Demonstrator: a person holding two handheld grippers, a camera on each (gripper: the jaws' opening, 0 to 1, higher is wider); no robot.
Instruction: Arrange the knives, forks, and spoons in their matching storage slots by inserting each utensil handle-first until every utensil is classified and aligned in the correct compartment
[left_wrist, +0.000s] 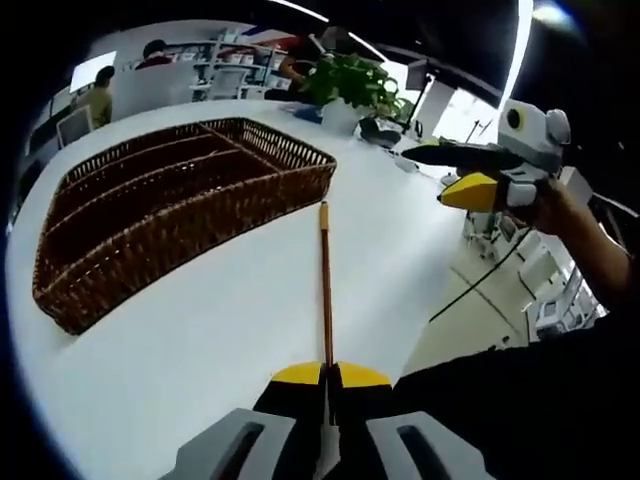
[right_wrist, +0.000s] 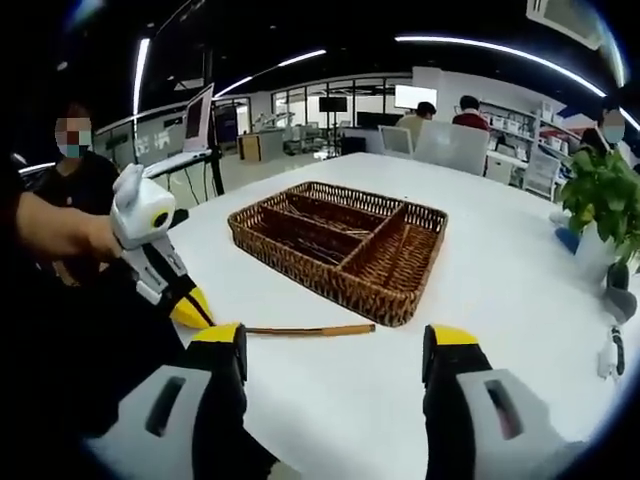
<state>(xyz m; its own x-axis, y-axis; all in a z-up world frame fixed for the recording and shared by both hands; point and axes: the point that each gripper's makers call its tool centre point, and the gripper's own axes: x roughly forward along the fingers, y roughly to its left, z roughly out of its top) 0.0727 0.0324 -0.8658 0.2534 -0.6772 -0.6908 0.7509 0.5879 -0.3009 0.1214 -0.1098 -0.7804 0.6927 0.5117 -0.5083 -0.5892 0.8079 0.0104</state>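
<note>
left claw (left_wrist: 327, 375) is clamped on a slim utensil (left_wrist: 325, 285) with a wooden, orange-brown handle, held over the white worktop (left_wrist: 200, 330) beside the brown wicker tray (left_wrist: 170, 200). right claw (right_wrist: 335, 350) stands apart.

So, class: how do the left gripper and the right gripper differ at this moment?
The left gripper is shut on a wooden utensil handle; the right gripper stands open and holds nothing. The left one's stick points toward the wicker tray; the right one faces the tray from further back. Both have yellow-tipped black jaws.
</note>
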